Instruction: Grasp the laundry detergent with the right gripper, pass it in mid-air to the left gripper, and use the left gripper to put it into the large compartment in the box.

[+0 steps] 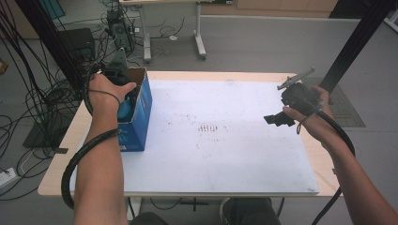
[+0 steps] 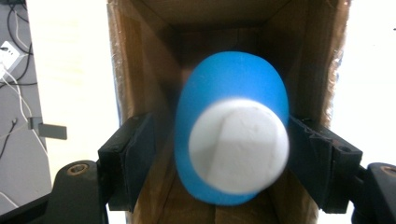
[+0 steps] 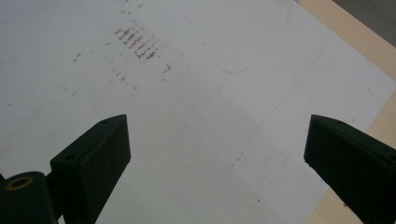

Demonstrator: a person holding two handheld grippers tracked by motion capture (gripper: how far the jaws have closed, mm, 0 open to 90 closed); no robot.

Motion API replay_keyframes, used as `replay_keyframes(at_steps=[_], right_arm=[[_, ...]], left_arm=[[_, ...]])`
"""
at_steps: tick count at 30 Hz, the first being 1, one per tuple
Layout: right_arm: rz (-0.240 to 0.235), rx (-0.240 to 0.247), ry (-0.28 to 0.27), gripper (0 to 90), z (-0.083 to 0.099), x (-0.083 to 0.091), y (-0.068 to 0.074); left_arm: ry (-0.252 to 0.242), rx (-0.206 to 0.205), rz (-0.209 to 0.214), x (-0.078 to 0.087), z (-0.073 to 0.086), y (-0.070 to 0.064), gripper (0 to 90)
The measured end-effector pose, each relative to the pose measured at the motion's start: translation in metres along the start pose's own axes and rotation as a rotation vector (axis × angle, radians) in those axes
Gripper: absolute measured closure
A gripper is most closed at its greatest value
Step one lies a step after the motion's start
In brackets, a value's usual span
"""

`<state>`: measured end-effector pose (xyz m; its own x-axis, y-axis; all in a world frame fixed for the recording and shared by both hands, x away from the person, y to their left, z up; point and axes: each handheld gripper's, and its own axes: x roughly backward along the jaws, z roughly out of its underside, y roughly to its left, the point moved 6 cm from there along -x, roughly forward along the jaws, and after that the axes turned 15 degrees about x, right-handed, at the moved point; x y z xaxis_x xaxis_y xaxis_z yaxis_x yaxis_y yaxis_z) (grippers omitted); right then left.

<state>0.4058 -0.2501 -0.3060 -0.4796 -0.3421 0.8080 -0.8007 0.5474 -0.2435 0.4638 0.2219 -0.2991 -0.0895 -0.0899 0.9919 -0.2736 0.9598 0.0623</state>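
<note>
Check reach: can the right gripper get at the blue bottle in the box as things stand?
Probably not directly. The right gripper hovers open at the table's far right; the blue bottle sits inside the blue box at the left, with the left gripper already around it.

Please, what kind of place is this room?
Probably a lab or workshop for recording handling tasks. Many black cables lie on the grey floor, a computer tower stands behind the table, and a person holds a cabled left gripper inside a blue box.

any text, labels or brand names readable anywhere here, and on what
None can be read.
The blue box shows no legible print on its side.
The blue object with a white end, between the jaws of the left gripper, is unmarked.
The brown marks on the white mat are smudges, not letters.
</note>
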Motion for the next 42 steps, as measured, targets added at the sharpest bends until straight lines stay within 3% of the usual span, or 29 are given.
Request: replay_keyframes(at_steps=[9, 16, 22, 30, 42], right_arm=[[0.001, -0.011, 0.01, 7.2, 0.0, 0.001, -0.003], [0.008, -0.01, 0.019, 7.2, -0.006, 0.003, -0.007], [0.023, -0.005, 0.044, 7.2, -0.012, 0.005, -0.017], [0.03, 0.017, 0.063, 7.2, -0.017, 0.003, -0.02], [0.002, 0.042, 0.099, 7.2, -0.02, -0.004, -0.017]], left_arm=[[-0.03, -0.014, 0.014, 0.024, 0.01, -0.002, 24.9], [-0.072, -0.071, 0.041, 0.049, 0.017, -0.017, 18.4], [-0.099, -0.151, 0.059, 0.061, 0.024, -0.046, 13.2], [-0.102, -0.251, 0.099, 0.059, 0.029, -0.092, 10.6], [-0.129, -0.309, 0.132, 0.062, 0.026, -0.137, 9.4]])
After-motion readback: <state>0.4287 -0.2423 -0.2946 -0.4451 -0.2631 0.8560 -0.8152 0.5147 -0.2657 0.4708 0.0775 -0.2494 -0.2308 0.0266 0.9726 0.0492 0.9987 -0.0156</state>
